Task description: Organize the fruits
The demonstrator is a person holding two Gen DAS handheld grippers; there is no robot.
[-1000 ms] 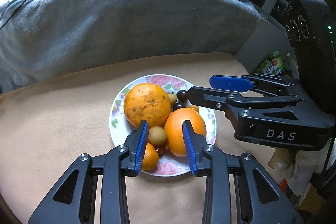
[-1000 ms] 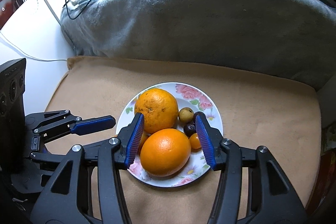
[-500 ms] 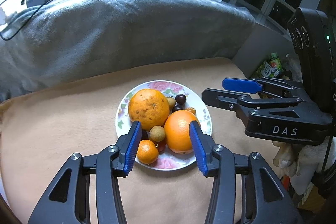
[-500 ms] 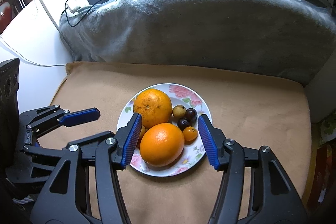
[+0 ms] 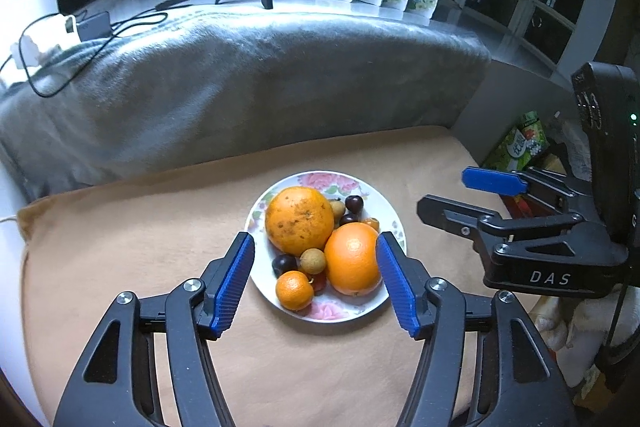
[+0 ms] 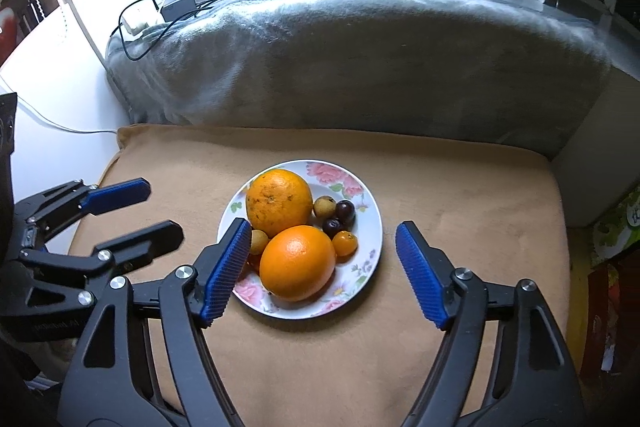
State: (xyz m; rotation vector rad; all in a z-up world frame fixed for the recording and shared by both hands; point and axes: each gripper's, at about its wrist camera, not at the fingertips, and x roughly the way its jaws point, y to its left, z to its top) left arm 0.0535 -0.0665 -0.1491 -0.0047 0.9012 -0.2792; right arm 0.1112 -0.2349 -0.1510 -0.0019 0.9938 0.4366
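Above the floral plate (image 5: 384, 307), the left gripper (image 5: 316, 281) and right gripper (image 6: 320, 273) hang empty, jaws just spread apart. Fruits look gathered; next probably withdrawing clear.

Left gripper (image 5: 316, 281): tilted steeply downward, jaws apart after just opening, nothing clamped between the blue ribbed pads (image 5: 232, 283). Right gripper (image 6: 320, 275): same steep downward tilt, jaws also just opened and spread wide, pads (image 6: 420, 279) free of contact. Both units side by side, near each other, black finger linkages angled inward toward a common middle; each visible at the edge of the other's wrist view.
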